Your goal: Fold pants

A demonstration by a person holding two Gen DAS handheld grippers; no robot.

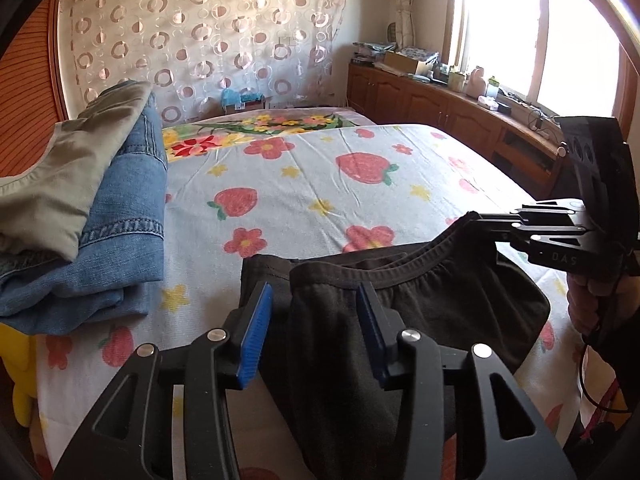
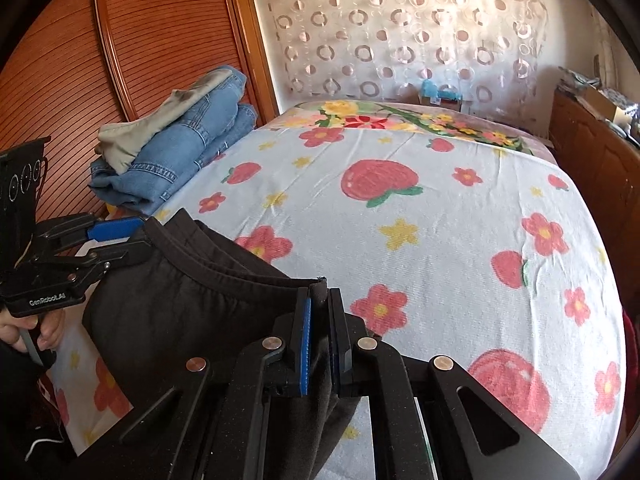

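Black pants point(image 1: 420, 304) are held up by the waistband at the bed's point(image 2: 440, 216) near edge — right gripper point(image 2: 319, 340) clamped on it, left gripper point(image 1: 312, 332) spread apart around cloth — apparently unfolded, folding yet to begin.

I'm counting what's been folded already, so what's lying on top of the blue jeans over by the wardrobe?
A folded khaki garment lies on top of the folded blue jeans, covering part of their upper face. Whether anything is tucked between or beneath them cannot be seen.
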